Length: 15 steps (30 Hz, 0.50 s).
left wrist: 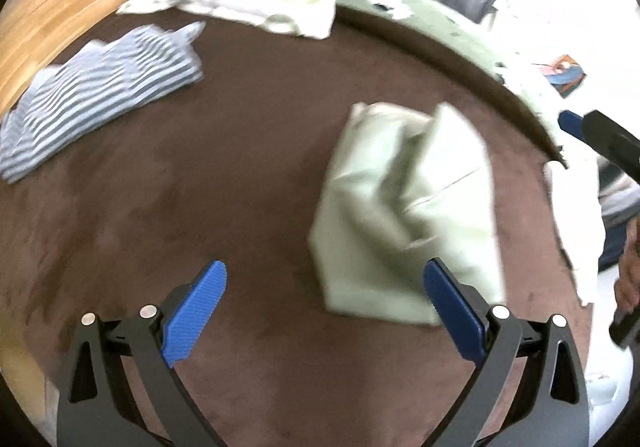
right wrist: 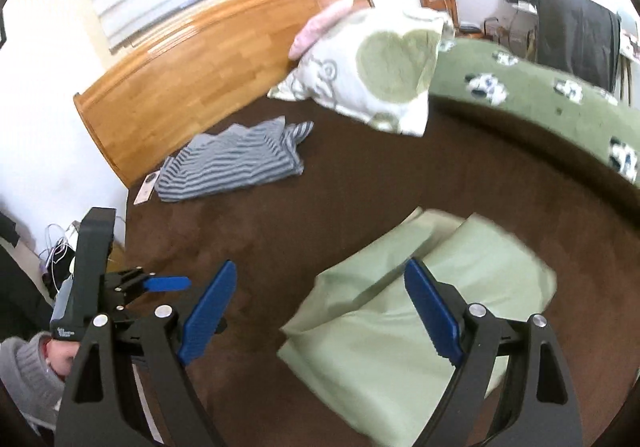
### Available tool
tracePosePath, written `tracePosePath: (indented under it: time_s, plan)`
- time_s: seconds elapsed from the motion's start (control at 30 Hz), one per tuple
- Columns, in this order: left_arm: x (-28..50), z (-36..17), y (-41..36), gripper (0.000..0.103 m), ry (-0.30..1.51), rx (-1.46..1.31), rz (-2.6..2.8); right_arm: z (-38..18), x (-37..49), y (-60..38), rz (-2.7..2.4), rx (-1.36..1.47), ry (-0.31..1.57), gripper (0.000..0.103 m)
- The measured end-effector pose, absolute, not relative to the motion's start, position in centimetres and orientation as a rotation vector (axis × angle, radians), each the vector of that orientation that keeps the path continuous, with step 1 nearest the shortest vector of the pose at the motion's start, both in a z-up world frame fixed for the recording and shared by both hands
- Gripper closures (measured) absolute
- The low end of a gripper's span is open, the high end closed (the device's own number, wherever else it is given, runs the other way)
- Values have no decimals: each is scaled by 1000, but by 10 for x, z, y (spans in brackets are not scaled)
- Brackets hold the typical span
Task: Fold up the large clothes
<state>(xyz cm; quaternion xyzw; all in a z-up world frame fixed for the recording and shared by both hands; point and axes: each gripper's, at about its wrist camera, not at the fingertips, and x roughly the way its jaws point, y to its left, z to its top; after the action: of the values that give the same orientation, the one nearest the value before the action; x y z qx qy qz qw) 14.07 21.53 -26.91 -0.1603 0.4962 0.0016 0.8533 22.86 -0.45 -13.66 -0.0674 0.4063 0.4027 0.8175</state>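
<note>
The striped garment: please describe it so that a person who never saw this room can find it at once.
Look at the brown bed cover and follow it toward the wooden headboard. The striped garment lies loosely folded there, on the side away from the big pillow. Its narrow blue-grey and white stripes set it apart from the plain pale green garment.

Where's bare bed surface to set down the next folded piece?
The brown bedspread is free in a broad patch between the striped shirt and the folded green garment, and in front of the pillow. It is crowded along the green blanket at the far edge.
</note>
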Motion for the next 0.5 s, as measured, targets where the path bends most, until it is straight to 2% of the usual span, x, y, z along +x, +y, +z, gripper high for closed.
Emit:
tracePosePath:
  time_s: [0.07, 0.13, 0.5]
  plan:
    - [154, -263, 203, 7, 1035, -338, -29, -124, 243, -15, 836, -197, 858, 17]
    - [167, -259, 191, 7, 1034, -342, -58, -118, 256, -24, 805, -258, 847, 9]
    - [238, -271, 119, 7, 1075, -331, -284, -159, 322, -55, 766, -380, 936, 6]
